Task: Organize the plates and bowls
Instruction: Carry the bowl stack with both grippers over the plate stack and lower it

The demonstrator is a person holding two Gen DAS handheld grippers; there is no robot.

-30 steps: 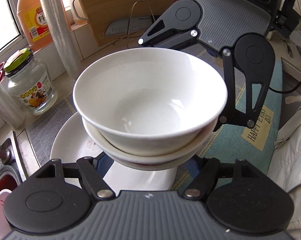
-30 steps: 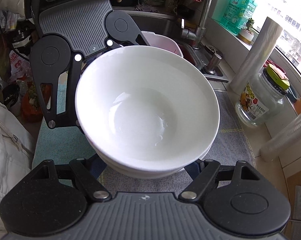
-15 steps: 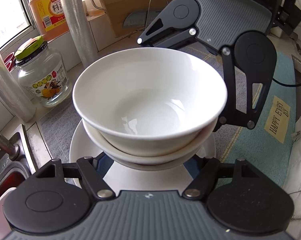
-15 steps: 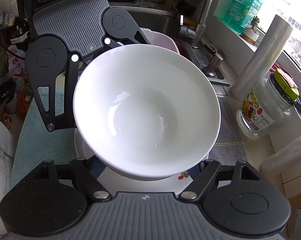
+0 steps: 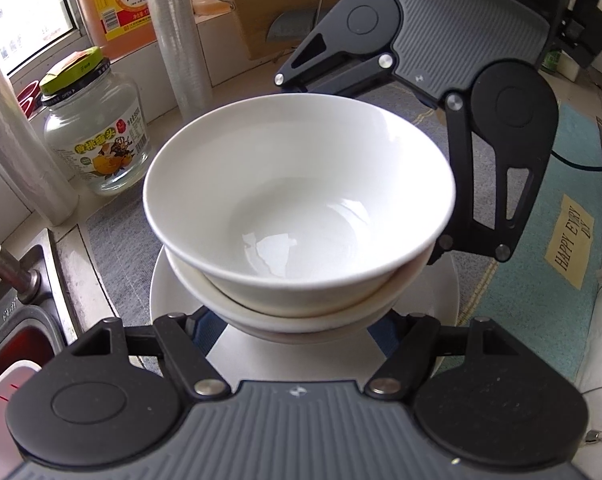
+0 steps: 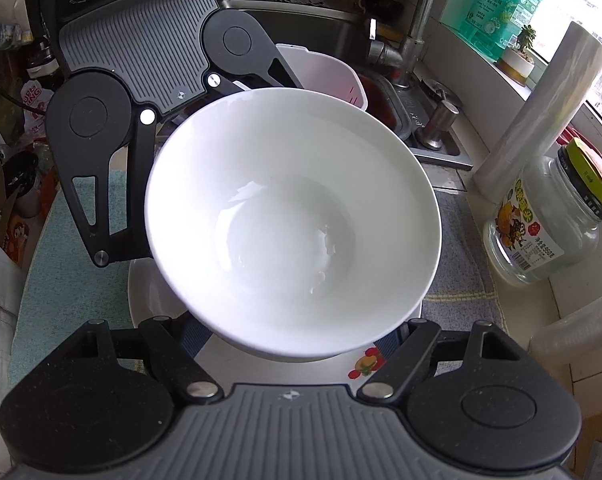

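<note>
Stacked bowls, centre frame: gripped from opposite sides by left tongs and right tongs, held over plate on counter. Nesting done; apparently setting down remains.

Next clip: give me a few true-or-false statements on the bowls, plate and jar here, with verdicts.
1. Two white bowls are nested together. True.
2. A white plate lies under the bowls. True.
3. The top bowl holds soup. False: it is empty.
4. The glass jar has a red lid. False: the lid is yellow-green.
5. The plate has a fruit print on its rim. True.
</note>
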